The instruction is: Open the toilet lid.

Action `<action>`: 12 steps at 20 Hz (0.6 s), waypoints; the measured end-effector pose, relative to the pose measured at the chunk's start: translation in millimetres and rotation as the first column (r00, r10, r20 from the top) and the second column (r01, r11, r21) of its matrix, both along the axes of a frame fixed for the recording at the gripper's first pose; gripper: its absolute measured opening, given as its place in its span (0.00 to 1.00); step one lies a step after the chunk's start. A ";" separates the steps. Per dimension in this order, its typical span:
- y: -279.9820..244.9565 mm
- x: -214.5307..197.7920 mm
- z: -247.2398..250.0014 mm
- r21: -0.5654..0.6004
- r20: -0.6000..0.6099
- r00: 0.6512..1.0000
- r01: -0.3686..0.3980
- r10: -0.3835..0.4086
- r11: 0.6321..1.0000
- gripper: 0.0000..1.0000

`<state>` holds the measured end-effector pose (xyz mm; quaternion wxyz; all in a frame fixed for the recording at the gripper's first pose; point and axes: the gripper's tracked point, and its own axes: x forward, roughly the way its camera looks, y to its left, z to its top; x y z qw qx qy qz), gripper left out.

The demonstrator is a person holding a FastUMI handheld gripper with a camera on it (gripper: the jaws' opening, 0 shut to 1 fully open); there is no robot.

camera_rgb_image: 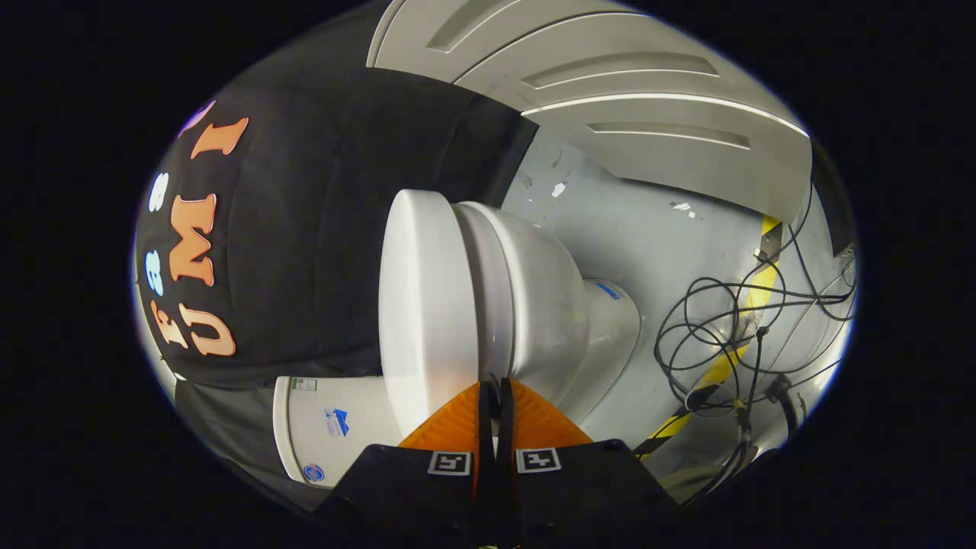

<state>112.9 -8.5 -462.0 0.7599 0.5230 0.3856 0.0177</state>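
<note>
- Gripper view: I've got the gripper (496,389) at bottom centre, its orange fingers (454,423) pressed together with nothing between them, tips right at the toilet's edge.
- The toilet lid (423,305) is the white slab mid-frame, lying down against the bowl (534,305) (the whole picture is rolled sideways).
- Tank (328,427) sits lower left; tangled black cables (717,335) lie on the floor at right.

toilet lid (427,305) just ahead of gripper (496,393), jaws together | tank (328,427) near-left | cables (724,335) on floor (640,244), right
</note>
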 end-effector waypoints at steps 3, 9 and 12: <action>3.7 2.7 8.3 -0.103 0.006 1.000 -0.016 0.017 0.995 0.08; 13.3 10.0 62.3 -0.218 0.086 0.996 0.017 0.002 0.976 0.08; 21.2 9.4 86.2 -0.298 0.104 0.994 0.009 0.023 0.954 0.08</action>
